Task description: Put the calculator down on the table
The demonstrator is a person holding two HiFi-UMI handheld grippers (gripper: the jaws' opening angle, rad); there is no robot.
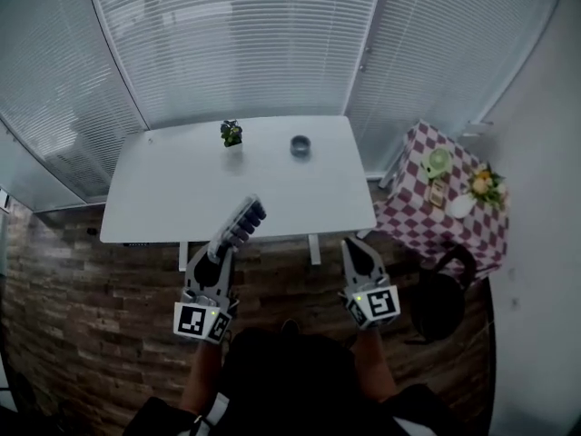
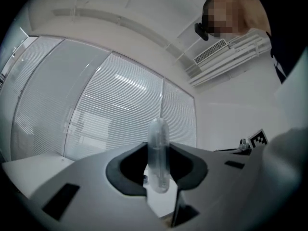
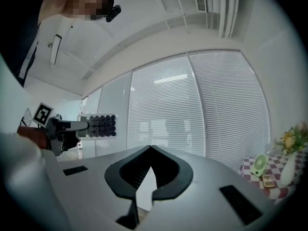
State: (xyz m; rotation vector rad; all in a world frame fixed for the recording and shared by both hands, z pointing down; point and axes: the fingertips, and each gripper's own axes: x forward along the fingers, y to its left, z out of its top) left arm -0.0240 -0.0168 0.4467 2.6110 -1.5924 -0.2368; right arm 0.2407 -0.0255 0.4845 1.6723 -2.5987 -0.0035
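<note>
- Translucent plastic edges the calculator [image 1: 241, 223], whose rows of dark keys show in the right gripper view; my left gripper [image 1: 221, 249] is clamped on one end of it, and it sticks out past the tips toward 1 o'clock.
- Seen along my left jaws, the calculator stands edge-on between the two pads, both pressed against it.
- From the head view it is carried in the air and shows over the near edge of the white table [image 1: 163, 198], at the table's 6 o'clock, not lying on the top.
- At the table's 12 o'clock stands a small dark green plant [image 1: 231, 133]; at 1 o'clock of it sits a grey round bowl [image 1: 300, 145].
- My right gripper [image 1: 356, 249] is off the table at its 5 o'clock, over the brick-patterned floor [image 1: 82, 280]; its jaws are closed tip to tip with nothing between them.
- Out at 3 o'clock of the white table is a checked side table [image 1: 413, 221] bearing a green fan [image 1: 439, 161], a white vase [image 1: 461, 205] and flowers [image 1: 484, 183].
- White blinds [image 1: 236, 34] fill the far side at 12 o'clock.
</note>
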